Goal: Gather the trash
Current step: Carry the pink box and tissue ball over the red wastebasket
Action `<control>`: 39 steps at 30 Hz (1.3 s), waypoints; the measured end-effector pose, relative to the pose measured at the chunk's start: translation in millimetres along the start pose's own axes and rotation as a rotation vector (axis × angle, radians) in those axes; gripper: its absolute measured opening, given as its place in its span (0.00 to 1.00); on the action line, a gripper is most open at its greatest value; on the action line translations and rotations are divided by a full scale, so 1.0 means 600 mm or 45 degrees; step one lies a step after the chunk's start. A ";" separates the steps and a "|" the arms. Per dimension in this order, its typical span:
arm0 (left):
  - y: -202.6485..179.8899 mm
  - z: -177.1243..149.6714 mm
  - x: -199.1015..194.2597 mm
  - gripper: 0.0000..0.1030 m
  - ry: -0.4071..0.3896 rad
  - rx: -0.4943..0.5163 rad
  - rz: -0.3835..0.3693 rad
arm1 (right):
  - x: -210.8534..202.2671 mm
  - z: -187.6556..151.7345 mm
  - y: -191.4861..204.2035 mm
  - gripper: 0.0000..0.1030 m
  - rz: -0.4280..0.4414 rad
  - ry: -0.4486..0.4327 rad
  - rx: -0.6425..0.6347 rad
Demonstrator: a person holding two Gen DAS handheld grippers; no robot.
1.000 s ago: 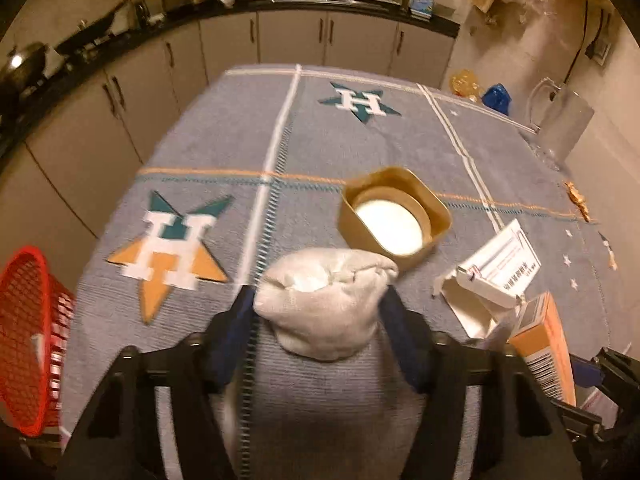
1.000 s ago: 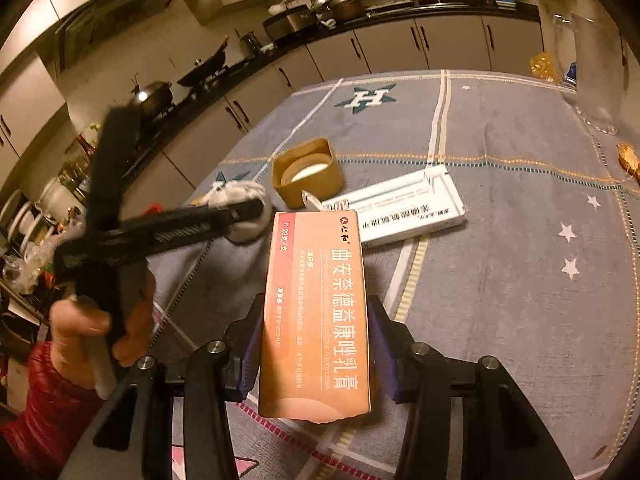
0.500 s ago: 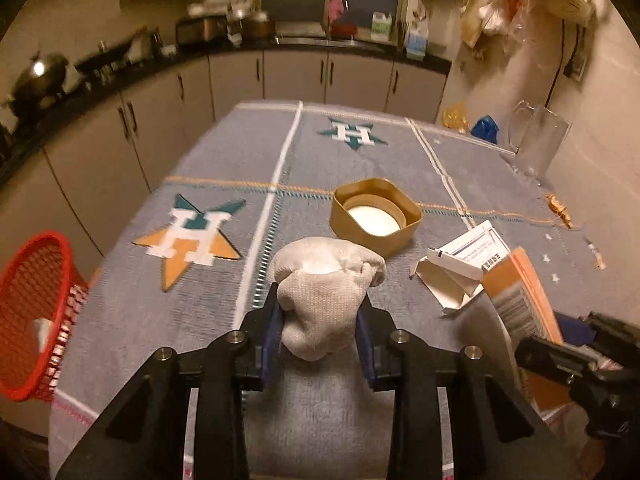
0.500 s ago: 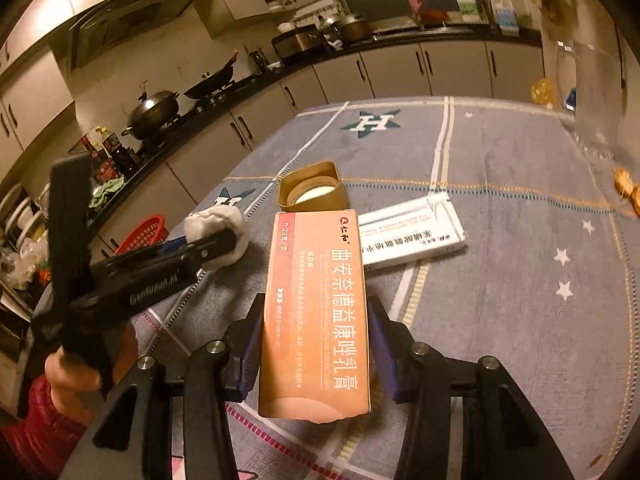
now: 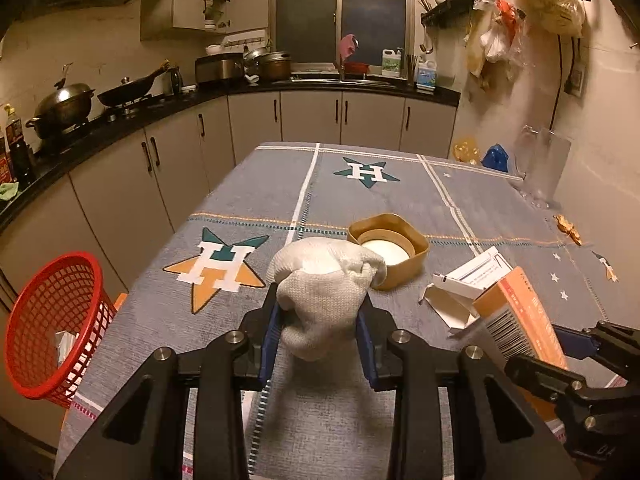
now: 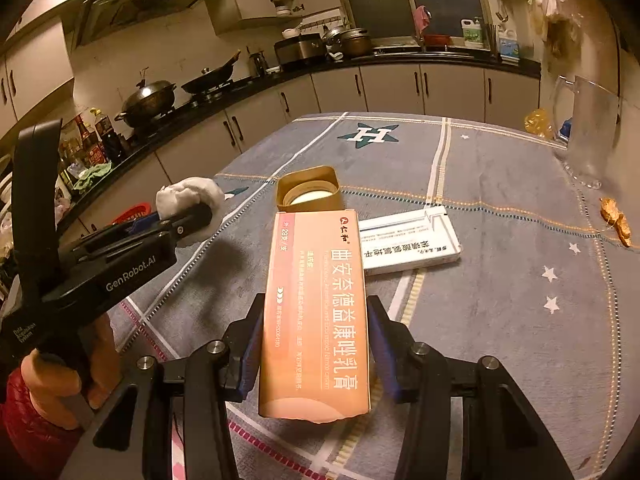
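My left gripper [image 5: 318,320] is shut on a crumpled white wad of cloth or tissue [image 5: 324,292], held a little above the grey tablecloth; the same wad [image 6: 188,196] shows at the left of the right wrist view. My right gripper [image 6: 316,344] is shut on a long orange medicine box [image 6: 316,312], whose end [image 5: 516,312] shows at the right of the left wrist view. A red mesh basket [image 5: 52,324] stands beside the table's left edge with a scrap of white paper inside.
On the table [image 5: 400,196] lie a tan square lid or cup [image 5: 388,248], an open white carton [image 6: 408,240], orange scraps [image 6: 616,216] and a clear glass jug [image 6: 588,132] at the far right. Kitchen counters with pots ring the room. A hand in a red sleeve [image 6: 24,412] holds the left gripper.
The left gripper's jaws closed tight on the white wad and lifted it slightly off the cloth, tilting up. The right gripper kept hold of the orange box, almost still.
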State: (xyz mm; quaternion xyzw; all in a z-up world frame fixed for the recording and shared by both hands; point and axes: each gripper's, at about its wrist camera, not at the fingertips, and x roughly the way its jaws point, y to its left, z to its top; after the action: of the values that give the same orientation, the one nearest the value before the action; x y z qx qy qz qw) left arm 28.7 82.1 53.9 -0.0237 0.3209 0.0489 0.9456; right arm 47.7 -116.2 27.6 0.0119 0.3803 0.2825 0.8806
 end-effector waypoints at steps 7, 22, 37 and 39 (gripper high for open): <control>-0.003 0.000 0.000 0.32 -0.005 0.012 0.021 | 0.007 -0.004 -0.004 0.50 0.002 0.018 0.002; -0.015 0.001 -0.002 0.32 -0.017 0.032 0.042 | 0.008 -0.005 0.000 0.50 0.009 0.019 0.002; -0.013 0.002 -0.016 0.32 -0.033 0.036 0.058 | -0.007 0.006 -0.007 0.50 -0.016 0.002 0.062; -0.011 0.002 -0.028 0.32 -0.040 0.036 0.058 | -0.016 0.007 -0.001 0.50 -0.004 -0.004 0.071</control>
State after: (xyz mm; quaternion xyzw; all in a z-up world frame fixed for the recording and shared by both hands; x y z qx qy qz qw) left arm 16.8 74.2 65.1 -0.0022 0.3070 0.0661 0.9494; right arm 45.8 -120.7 36.8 0.0364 0.3866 0.2702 0.8810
